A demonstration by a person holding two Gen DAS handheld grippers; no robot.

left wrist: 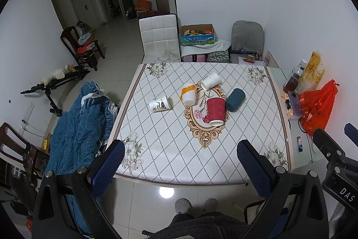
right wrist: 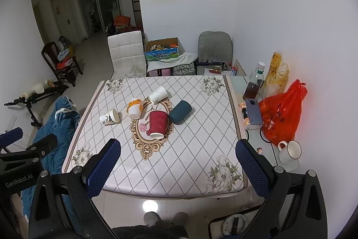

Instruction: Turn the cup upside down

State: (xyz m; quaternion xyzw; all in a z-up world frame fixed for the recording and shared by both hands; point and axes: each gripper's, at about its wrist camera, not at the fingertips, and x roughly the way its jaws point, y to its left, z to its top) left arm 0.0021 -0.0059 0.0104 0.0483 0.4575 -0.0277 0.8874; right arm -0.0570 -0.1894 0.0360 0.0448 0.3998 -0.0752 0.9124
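Several cups lie on their sides on the patterned table (left wrist: 170, 163) (right wrist: 179, 171): a red ribbed cup (left wrist: 215, 111) (right wrist: 158, 123), a dark teal cup (left wrist: 235, 99) (right wrist: 180, 112), an orange-and-white cup (left wrist: 189, 94) (right wrist: 135, 108), a white cup at the back (left wrist: 210, 81) (right wrist: 158, 94) and a printed white cup at the left (left wrist: 160, 103) (right wrist: 109, 117). My left gripper (left wrist: 181, 169) is open and empty, held high in front of the table's near edge. My right gripper (right wrist: 179, 169) is open and empty too, beside it.
An orange bag (left wrist: 317, 108) (right wrist: 282, 114), a phone (right wrist: 254, 111), bottles (right wrist: 252, 84) and a white mug (right wrist: 288, 151) sit on the glass strip at the right. A blue blanket (left wrist: 78, 127) lies left of the table. Chairs (left wrist: 160, 37) and a box (left wrist: 198, 35) stand behind it.
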